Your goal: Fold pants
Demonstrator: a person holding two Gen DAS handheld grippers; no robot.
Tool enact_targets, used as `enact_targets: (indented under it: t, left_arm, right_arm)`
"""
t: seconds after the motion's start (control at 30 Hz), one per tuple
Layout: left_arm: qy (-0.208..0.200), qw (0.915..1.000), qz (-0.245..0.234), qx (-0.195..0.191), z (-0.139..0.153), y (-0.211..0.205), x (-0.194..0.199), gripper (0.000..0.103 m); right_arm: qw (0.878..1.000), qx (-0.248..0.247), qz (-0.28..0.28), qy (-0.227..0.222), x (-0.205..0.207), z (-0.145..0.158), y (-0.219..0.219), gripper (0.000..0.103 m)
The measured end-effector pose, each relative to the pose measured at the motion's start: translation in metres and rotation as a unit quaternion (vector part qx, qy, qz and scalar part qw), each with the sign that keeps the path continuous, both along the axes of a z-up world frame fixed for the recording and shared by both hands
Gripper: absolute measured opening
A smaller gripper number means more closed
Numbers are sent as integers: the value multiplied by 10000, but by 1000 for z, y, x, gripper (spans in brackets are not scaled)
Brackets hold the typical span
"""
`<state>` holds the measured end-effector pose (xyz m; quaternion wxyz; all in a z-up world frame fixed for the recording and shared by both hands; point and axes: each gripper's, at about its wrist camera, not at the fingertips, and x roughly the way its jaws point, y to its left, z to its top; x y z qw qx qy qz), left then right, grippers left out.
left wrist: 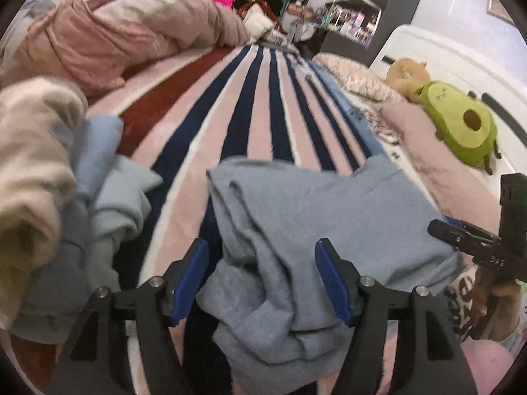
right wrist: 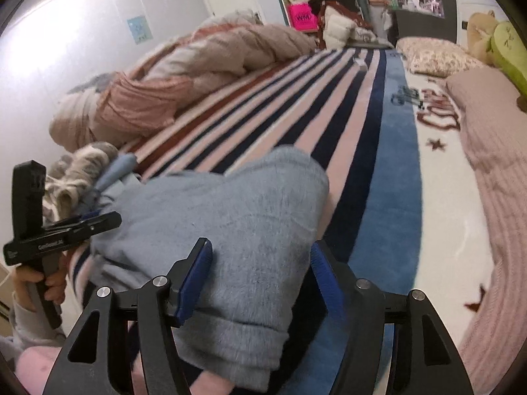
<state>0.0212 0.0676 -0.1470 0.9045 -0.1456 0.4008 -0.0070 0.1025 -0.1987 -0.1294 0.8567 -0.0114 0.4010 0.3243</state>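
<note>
Grey-blue fleece pants (left wrist: 306, 217) lie bunched and partly folded on the striped bedspread (left wrist: 250, 105). My left gripper (left wrist: 262, 281) is open, its blue-padded fingers (left wrist: 194, 279) standing either side of a rumpled edge of the pants. My right gripper (right wrist: 262, 279) is open too, with the folded end of the pants (right wrist: 230, 217) between its fingers (right wrist: 197, 279). Each gripper shows in the other's view: the right one (left wrist: 474, 240) at the pants' right edge, the left one (right wrist: 66, 230) at their left edge.
A pile of other clothes, cream and light blue (left wrist: 49, 181), lies left of the pants. A rolled pink duvet (left wrist: 125, 36) runs along the far left. Pillows (right wrist: 487, 125) and an avocado plush (left wrist: 461, 125) sit on the right. Shelves (left wrist: 359, 3) stand beyond the bed.
</note>
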Motion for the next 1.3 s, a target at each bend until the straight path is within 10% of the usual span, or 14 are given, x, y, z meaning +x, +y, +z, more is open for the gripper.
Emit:
enact_targets:
  t: [0.37,1.1,1.3]
  left_arm:
    - [263,9994,-113,-175,-13,11,-6,70]
    - [98,9989,-251,386,-4,14,-21,67]
    - [28,9985,-467,-275,-3,13,3,70]
  right_arm:
    - [9973,207,-121,701,1,-32,-20,67]
    - [9984,12,-426,368,-4,-9,-37,68]
    - [9979,399,-175,484,7,-6,-26,68]
